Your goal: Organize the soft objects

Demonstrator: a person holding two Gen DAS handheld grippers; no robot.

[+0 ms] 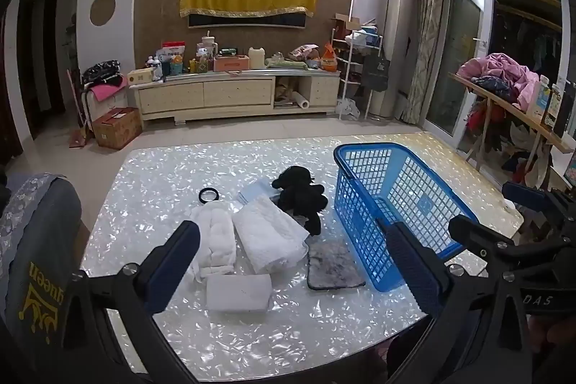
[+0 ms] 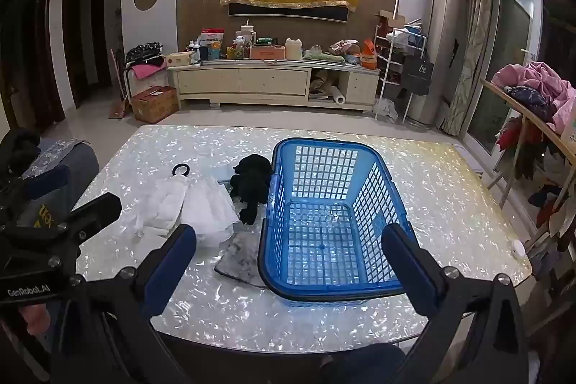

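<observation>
Two tools, left tool point(image 1: 293, 263) and right tool point(image 2: 288, 263), both spread wide, holding nothing. Soft items lie on the desk point(image 1: 151, 189) left of the empty blue basket point(image 2: 378, 189). I'd take the white sponge point(image 1: 238, 292) first, pinching across its short sides.

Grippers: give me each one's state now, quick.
Left gripper: open, holding nothing, above the towels.
Right gripper: open, holding nothing, above the near end of the basket.
</observation>
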